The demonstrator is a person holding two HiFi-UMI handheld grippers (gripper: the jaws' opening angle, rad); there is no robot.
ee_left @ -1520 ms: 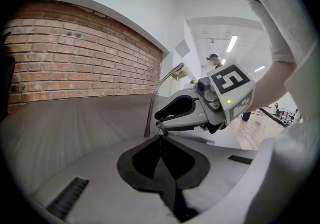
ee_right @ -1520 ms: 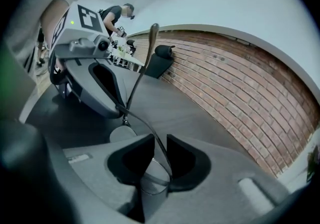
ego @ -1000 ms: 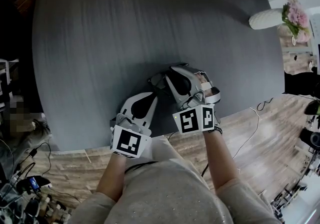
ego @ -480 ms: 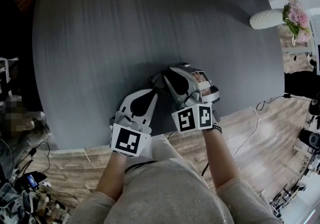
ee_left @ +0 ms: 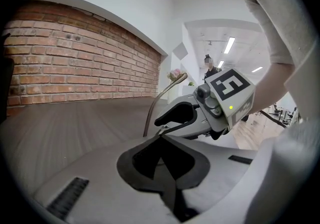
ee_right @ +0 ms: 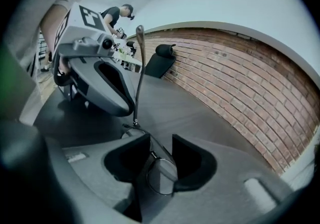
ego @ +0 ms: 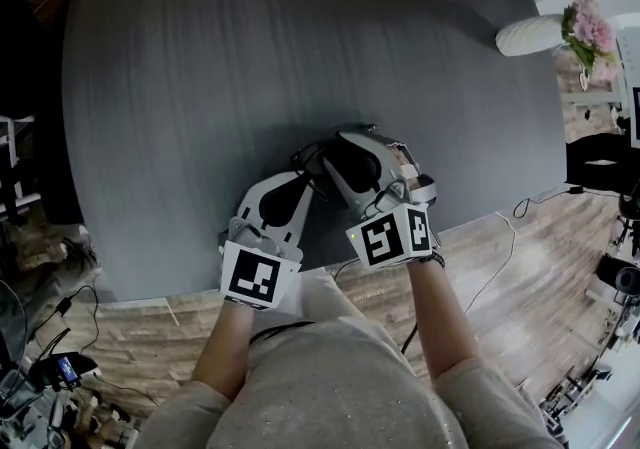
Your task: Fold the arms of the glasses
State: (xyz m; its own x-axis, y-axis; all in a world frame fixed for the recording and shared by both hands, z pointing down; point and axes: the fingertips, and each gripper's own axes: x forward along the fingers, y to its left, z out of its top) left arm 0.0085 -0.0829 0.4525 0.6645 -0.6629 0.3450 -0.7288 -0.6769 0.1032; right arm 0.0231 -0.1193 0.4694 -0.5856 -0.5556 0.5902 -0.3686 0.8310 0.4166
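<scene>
The thin wire-framed glasses (ego: pixel 313 151) sit just above the dark grey table (ego: pixel 250 57) near its front edge, between my two grippers. My left gripper (ego: pixel 306 171) is shut on the frame near a hinge, its dark pads meeting at the tip (ee_left: pixel 160 137). One arm of the glasses (ee_left: pixel 163 99) curves up from there. My right gripper (ego: pixel 328 153) comes in from the right. Its jaws are opening, and a lens (ee_right: pixel 161 174) lies in the gap with the pads (ee_right: pixel 192 160) off it. The same arm (ee_right: pixel 138 71) stands upright beyond the jaws.
A white vase with pink flowers (ego: pixel 540 35) stands at the table's far right corner. The table's front edge (ego: pixel 190 287) runs just under my hands, with wooden floor and a cable (ego: pixel 500 257) below. A brick wall (ee_left: pixel 80 63) lies behind the table.
Both grippers stay at the glasses. The right gripper's marker cube has shifted slightly down and to the right.
</scene>
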